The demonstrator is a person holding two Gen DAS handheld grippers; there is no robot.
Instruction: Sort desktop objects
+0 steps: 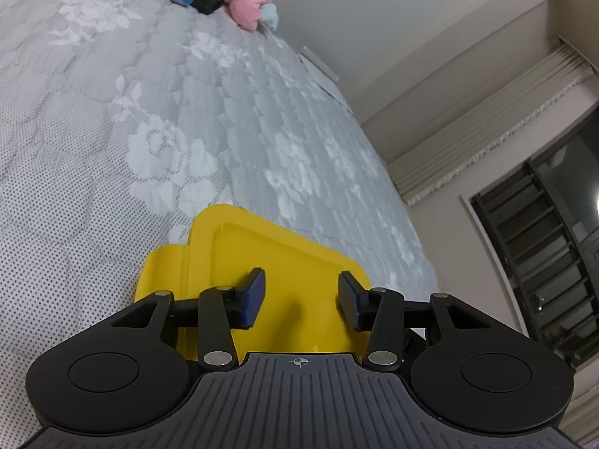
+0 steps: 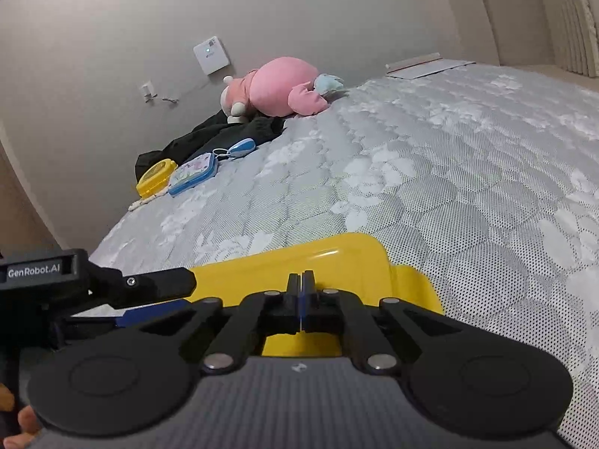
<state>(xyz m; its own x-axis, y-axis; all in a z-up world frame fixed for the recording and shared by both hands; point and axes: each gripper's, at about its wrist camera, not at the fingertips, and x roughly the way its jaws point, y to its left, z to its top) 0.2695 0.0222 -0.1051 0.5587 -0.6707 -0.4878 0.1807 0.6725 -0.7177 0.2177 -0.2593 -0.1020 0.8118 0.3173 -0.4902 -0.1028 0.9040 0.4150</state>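
Both grippers over the yellow tray (image 1: pixel 262 254) at the near edge of the bed (image 1: pixel 112 149); the sorting is at an early stage.

(a) Your left gripper (image 1: pixel 301 292) hangs over the tray's near part. Its fingers stand apart, with bare yellow plastic showing through the gap and nothing pinched between them.

(b) Your right gripper (image 2: pixel 302 280) is at the tray's near rim with its fingers pressed flat together. No object shows between them (whether they nip the thin rim itself cannot be told from here).

(c) The tray shows only a bare floor in both views, so as far as you can see nothing has been placed in it. Its near part is hidden behind the grippers.

(d) The things that seem meant for sorting lie well apart from the tray, grouped toward the far left corner of the bed. They are a small yellow case (image 2: pixel 155 177), a blue-rimmed case (image 2: pixel 192 174) touching it, and a blue oval gadget (image 2: pixel 239 147) on a cord just beyond. A black garment (image 2: pixel 209 138) and a pink plush toy (image 2: pixel 277 86) lie behind them, by the wall.

Reading: judged from this layout, almost all of the task is left to you. The small items have to be fetched from the far corner and set in order, and the tray looks like the likely place for them.
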